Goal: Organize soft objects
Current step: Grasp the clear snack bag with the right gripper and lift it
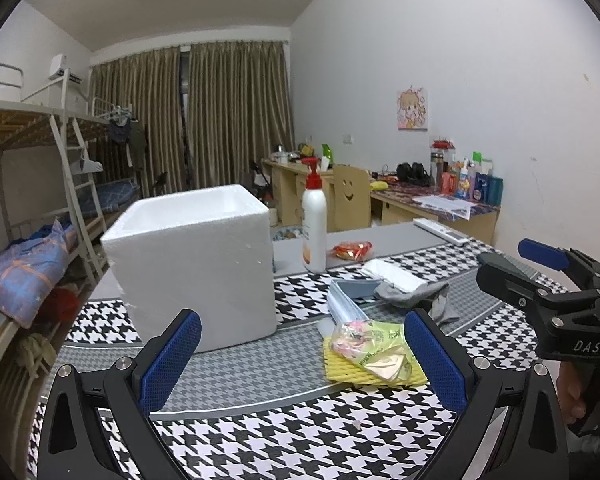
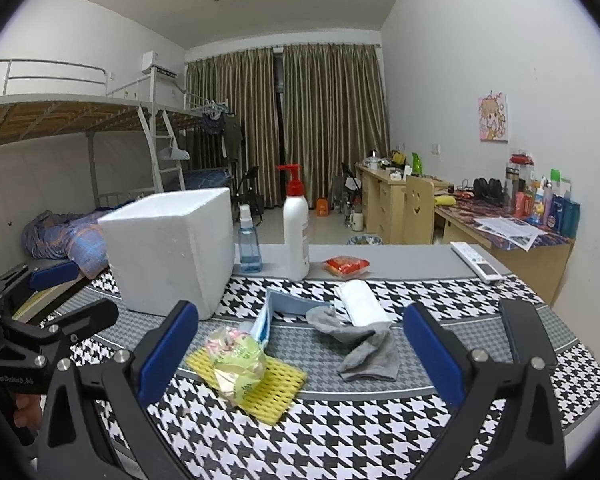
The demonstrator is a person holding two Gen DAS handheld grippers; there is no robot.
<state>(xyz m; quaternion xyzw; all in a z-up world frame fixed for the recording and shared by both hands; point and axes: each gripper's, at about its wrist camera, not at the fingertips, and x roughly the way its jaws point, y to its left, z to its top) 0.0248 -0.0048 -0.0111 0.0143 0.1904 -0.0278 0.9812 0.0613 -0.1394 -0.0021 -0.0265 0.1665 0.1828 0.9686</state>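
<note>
Right wrist view only: blue spray bottle (image 2: 248,238) between foam box (image 2: 172,252) and white pump bottle (image 2: 296,236); the box hides it in the left wrist view. Left view reads "DAS" on the right gripper (image 1: 500,260) body, a hand (image 1: 580,392) on its handle. Left gripper (image 1: 302,360) and right gripper both spread wide, empty, above the houndstooth cloth (image 2: 340,440). Grey sock (image 2: 366,350) lies right of the yellow sponge (image 2: 278,384), which carries a crumpled green bag (image 2: 240,364); white tissue pack (image 2: 360,302) just behind the sock.

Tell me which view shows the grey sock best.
The right wrist view: the grey sock lies unobstructed, its whole crumpled shape showing. In the left wrist view the grey sock is farther off, foreshortened, near the blue finger.
</note>
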